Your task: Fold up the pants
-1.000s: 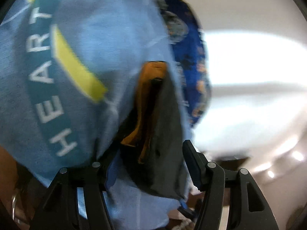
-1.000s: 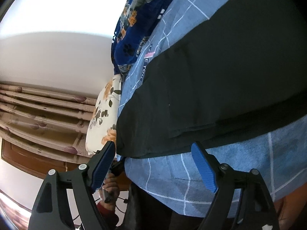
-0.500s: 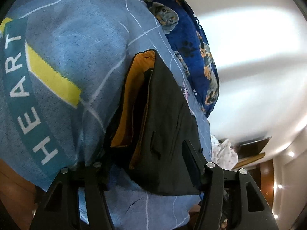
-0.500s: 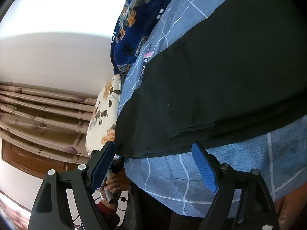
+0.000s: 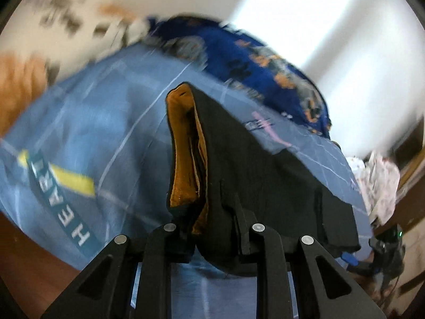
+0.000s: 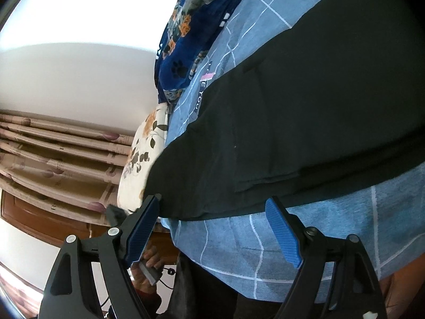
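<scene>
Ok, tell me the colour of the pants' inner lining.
Orange-tan lining inside the black pants, clearest in the left wrist view.

Left wrist view: motion-blurred toward the top left, with a blown-out glare patch on the wall point(image 5: 300, 16). Right wrist view: sharp, wall point(image 6: 61, 34) overexposed, black pants point(image 6: 305, 122) nearly detailless. Fisheye bending and dark corners in both.

Black hand-held gripper point(image 6: 212, 228) frames with triangular cutouts, silver screw heads, ribbed blue pads point(image 6: 283, 235)
</scene>
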`<state>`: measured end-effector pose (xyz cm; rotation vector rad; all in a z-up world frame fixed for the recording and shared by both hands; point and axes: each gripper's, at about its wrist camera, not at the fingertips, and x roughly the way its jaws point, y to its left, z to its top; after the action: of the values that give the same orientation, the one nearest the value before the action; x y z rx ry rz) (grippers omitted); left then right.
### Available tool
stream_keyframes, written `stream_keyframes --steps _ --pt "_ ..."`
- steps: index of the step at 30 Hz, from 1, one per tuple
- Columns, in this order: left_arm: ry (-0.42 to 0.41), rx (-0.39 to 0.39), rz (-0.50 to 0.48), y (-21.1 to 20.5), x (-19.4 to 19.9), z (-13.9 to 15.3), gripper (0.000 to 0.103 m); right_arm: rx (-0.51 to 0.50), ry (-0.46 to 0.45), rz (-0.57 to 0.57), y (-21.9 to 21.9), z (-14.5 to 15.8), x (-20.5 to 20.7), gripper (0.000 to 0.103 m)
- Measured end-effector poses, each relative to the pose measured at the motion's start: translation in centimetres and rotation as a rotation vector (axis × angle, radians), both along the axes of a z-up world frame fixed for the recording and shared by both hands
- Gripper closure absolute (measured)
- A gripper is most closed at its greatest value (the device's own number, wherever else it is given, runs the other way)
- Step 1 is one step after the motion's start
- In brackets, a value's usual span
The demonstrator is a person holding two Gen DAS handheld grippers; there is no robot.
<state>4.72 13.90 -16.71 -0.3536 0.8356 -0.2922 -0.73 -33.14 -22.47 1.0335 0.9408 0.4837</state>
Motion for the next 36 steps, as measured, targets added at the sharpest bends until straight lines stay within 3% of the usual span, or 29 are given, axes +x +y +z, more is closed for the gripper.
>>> stream_keyframes --steps 5,15,36 --pt "-0.119 0.100 -0.049 -3.5 -1.2 3.4 0.081 -0.002 -0.004 0.004 0.0 -0.1 0.1 0.022" --pt "-0.198 0.207 -0.125 -8.0 -2.2 5.8 0.081 0.007 -0.015 0.001 0.0 0.0 0.4 0.022" --pt "-0.235 0.193 -0.188 -11.6 -2.5 8.3 0.081 0.027 -0.033 -0.027 -0.9 0.4 0.4 0.022"
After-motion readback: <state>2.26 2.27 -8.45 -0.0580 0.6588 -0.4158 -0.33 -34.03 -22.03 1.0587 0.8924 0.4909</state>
